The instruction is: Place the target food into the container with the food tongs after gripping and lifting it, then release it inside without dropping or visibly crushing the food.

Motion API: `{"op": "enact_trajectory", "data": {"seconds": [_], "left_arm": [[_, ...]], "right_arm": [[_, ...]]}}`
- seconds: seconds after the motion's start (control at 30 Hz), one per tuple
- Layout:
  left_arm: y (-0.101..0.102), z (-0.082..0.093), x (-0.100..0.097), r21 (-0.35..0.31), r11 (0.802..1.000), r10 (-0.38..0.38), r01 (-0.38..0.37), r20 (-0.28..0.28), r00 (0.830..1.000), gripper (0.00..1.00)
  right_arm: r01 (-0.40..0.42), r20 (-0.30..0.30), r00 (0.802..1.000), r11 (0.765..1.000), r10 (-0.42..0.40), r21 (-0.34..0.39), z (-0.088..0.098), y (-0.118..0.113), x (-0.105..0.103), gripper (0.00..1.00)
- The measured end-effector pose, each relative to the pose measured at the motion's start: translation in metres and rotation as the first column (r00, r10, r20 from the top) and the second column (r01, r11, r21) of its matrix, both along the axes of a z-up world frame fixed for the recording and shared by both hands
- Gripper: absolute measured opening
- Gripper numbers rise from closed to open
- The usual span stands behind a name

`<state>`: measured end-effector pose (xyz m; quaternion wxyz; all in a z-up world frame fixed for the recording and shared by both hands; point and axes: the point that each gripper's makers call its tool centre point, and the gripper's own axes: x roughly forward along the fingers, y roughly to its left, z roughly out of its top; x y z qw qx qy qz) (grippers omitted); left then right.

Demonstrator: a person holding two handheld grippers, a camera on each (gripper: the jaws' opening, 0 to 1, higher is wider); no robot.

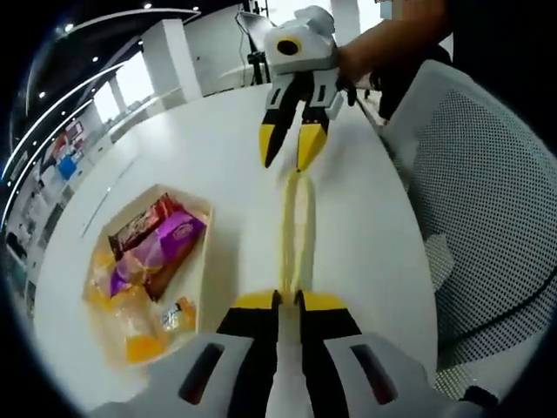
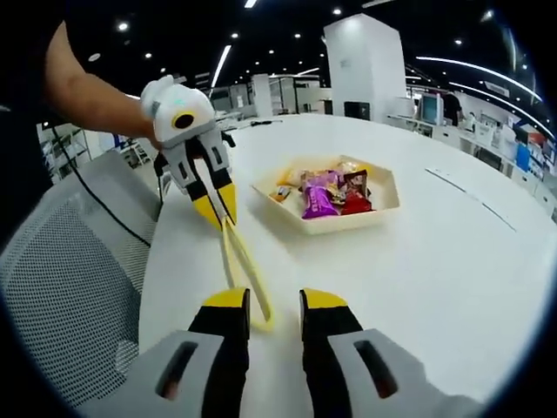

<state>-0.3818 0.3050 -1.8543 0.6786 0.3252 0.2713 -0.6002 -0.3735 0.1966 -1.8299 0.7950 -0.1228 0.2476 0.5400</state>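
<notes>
Yellow food tongs [image 1: 294,228] lie along the white table [image 1: 209,148], stretched between the two grippers. My left gripper [image 1: 290,300] is shut on their near end; in the right gripper view it [image 2: 215,207] pinches that same end. My right gripper [image 2: 276,301] stands open, and the tongs' [image 2: 246,277] rounded end rests between its jaws without being gripped. From the left gripper view that right gripper [image 1: 291,152] hovers open just over the tongs' far end. A shallow beige container [image 2: 383,205] holds several wrapped snacks [image 2: 326,193], purple and red among them, also seen as snacks [image 1: 157,248].
A white mesh chair [image 1: 487,174] stands against the table's edge beside the grippers, also in the right gripper view as chair [image 2: 70,261]. A dark cable [image 2: 113,213] runs over it. The person's arm [image 2: 91,96] holds the left gripper. Bare tabletop [image 2: 452,279] lies beyond the container.
</notes>
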Motion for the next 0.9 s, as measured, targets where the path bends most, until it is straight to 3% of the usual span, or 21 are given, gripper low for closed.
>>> {"op": "enact_trajectory", "data": {"seconds": [0.07, 0.17, 0.33, 0.5, 0.6, 0.73, 0.9], "left_arm": [[0.000, 0.003, 0.001, -0.013, 1.000, 0.007, -0.007, -0.002, 1.000, 0.11], [-0.001, 0.006, 0.011, -0.005, 1.000, 0.014, -0.014, 0.071, 0.997, 0.23], [0.000, 0.006, 0.003, -0.037, 0.999, 0.029, -0.027, 0.044, 0.999, 0.30], [0.009, 0.007, 0.002, -0.063, 0.992, 0.111, -0.109, 0.017, 0.994, 0.34], [0.016, 0.011, 0.004, -0.074, 0.986, 0.154, -0.151, 0.023, 0.988, 0.43], [0.021, 0.023, 0.004, -0.131, 0.963, 0.234, -0.235, -0.023, 0.972, 0.50], [0.035, 0.045, 0.008, -0.230, 0.914, 0.328, -0.335, -0.069, 0.942, 0.58]], "right_arm": [[-0.002, 0.002, 1.000, 1.000, 0.002, -0.005, 0.000, -0.001, -0.002, 0.23], [0.002, 0.001, 1.000, 1.000, -0.002, -0.001, 0.002, -0.002, -0.003, 0.24], [0.031, 0.001, 1.000, 0.999, -0.031, 0.008, 0.006, -0.009, -0.001, 0.26], [0.063, -0.003, 0.998, 0.998, -0.063, 0.014, 0.009, -0.020, -0.001, 0.27], [0.087, -0.001, 0.996, 0.996, -0.087, 0.023, 0.014, -0.027, 0.000, 0.28], [0.126, 0.019, 0.992, 0.991, -0.127, 0.042, 0.025, -0.039, 0.003, 0.30], [0.174, 0.037, 0.984, 0.983, -0.176, 0.053, 0.036, -0.055, 0.012, 0.33]]}}
